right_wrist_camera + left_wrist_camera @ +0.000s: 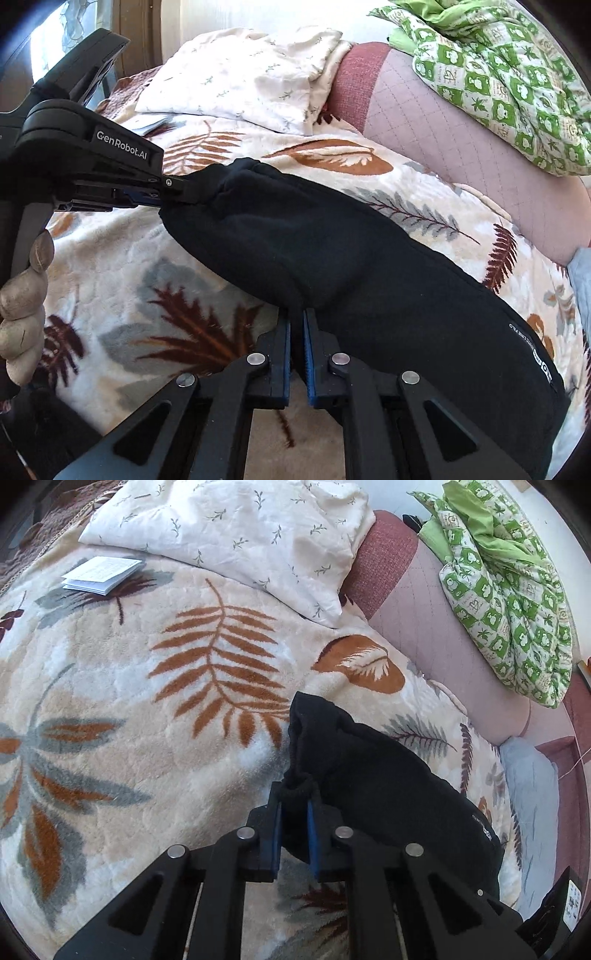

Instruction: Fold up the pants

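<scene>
The black pants (pixel 384 786) lie on a leaf-patterned blanket (pixel 147 701) and stretch toward the lower right. My left gripper (pixel 295 794) is shut on a bunched corner of the pants' near end. In the right wrist view the pants (pixel 351 266) run from upper left to lower right. My right gripper (pixel 297 317) is shut on the pants' near edge. The left gripper (pixel 173 188) shows there at the upper left, pinching the pants' far corner, held by a gloved hand (pixel 26 306).
A white floral pillow (pixel 236 535) lies at the head of the bed. A small booklet (pixel 103 574) rests on the blanket left of it. A green patterned quilt (pixel 506 602) sits on a pink sofa edge (pixel 443 627) to the right.
</scene>
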`<state>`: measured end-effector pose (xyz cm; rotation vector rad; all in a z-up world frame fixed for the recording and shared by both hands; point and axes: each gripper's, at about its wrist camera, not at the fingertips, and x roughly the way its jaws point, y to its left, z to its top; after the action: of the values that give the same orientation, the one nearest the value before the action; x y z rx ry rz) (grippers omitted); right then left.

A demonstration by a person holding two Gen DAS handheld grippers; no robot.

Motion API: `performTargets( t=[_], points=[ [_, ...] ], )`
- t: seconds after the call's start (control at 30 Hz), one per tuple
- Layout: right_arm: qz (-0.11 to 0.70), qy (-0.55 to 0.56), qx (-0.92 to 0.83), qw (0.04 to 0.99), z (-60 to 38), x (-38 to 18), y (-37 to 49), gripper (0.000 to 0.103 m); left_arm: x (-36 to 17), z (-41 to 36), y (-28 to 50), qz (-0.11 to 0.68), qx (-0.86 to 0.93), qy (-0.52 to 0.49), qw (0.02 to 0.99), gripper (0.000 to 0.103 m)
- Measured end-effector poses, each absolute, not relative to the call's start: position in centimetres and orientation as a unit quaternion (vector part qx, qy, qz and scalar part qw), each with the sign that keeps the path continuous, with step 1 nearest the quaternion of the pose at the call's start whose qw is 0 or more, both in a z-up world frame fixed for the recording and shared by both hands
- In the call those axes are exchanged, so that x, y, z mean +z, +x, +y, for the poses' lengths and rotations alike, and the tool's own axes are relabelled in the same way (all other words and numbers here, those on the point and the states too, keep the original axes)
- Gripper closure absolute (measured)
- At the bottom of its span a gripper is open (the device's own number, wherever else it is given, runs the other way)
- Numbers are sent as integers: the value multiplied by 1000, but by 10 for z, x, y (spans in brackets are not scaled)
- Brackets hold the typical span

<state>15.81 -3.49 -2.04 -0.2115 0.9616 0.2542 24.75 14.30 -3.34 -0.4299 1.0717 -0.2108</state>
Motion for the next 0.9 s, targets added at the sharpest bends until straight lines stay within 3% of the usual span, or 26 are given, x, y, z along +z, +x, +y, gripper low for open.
performTargets(
  t=[0.43, 0.57, 0.73, 0.87, 0.9],
  points=[
    [473, -136, 159, 856, 31, -18, 115, 95, -55, 220, 187, 509, -61, -259, 819, 90],
    [491, -161, 156, 842, 44, -33, 109, 79, -52, 233, 180, 510, -71, -295, 805, 86],
    [449, -150, 177, 863, 34, -3, 79, 34, -15, 245, 158, 493, -48, -262, 828, 68],
    [416, -133, 169, 884, 4, 28, 50, 31, 6, 239, 130, 489, -54, -223, 842, 51],
    [417, -121, 164, 886, -7, 33, 44, 31, 5, 234, 119, 495, -56, -205, 842, 51]
  ],
)
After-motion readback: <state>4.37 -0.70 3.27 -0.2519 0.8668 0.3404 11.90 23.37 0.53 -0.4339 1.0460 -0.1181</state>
